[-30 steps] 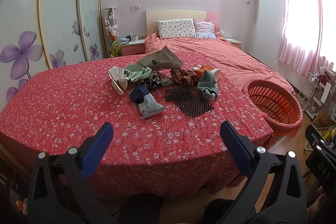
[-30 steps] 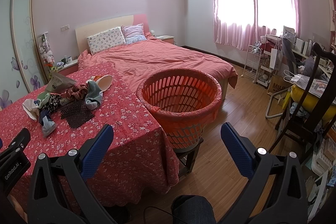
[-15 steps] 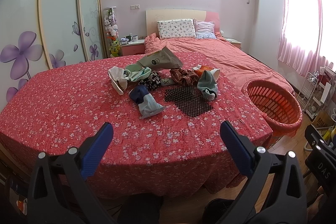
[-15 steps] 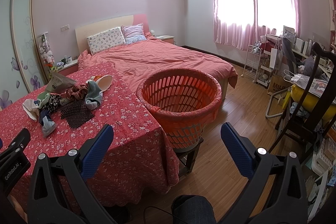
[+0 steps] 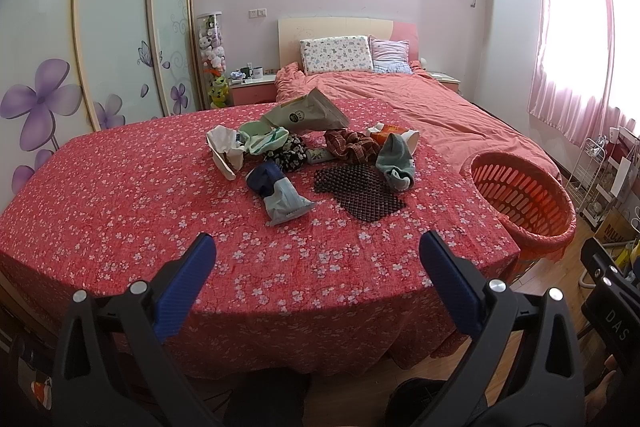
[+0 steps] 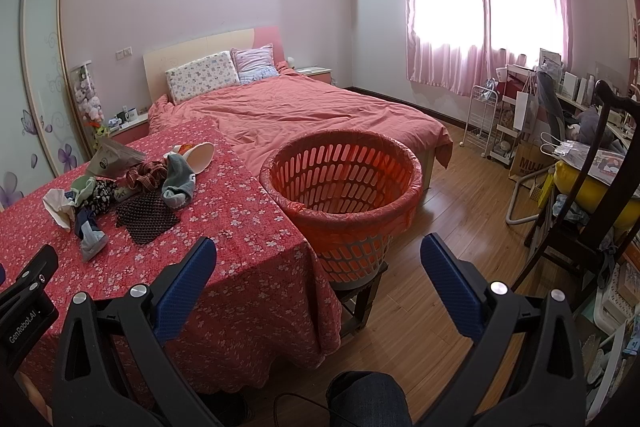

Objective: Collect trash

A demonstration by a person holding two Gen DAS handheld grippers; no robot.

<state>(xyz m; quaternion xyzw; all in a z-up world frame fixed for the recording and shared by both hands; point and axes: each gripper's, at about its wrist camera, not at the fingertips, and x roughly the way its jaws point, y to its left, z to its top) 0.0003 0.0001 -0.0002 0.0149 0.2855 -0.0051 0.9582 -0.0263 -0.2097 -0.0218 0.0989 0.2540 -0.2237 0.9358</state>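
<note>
A heap of trash lies mid-table on the red floral cloth point(image 5: 120, 211): a grey-green paper bag point(image 5: 306, 113), crumpled white paper point(image 5: 224, 151), a blue and grey wrapper point(image 5: 280, 193), a dark mesh mat point(image 5: 360, 189), a grey-green sock point(image 5: 396, 159) and plaid cloth point(image 5: 350, 145). The heap also shows in the right wrist view point(image 6: 120, 187). An orange slotted basket point(image 6: 344, 183) stands on a stool right of the table; it also shows in the left wrist view point(image 5: 520, 195). My left gripper point(image 5: 316, 259) is open and empty at the table's near edge. My right gripper point(image 6: 318, 259) is open and empty, short of the basket.
A bed with a pink cover point(image 6: 312, 111) lies behind the table and basket. A dark chair point(image 6: 592, 195) and cluttered shelves point(image 6: 520, 115) stand at the right. Sliding wardrobe doors point(image 5: 120, 27) line the left wall. Wooden floor point(image 6: 460, 227) surrounds the basket.
</note>
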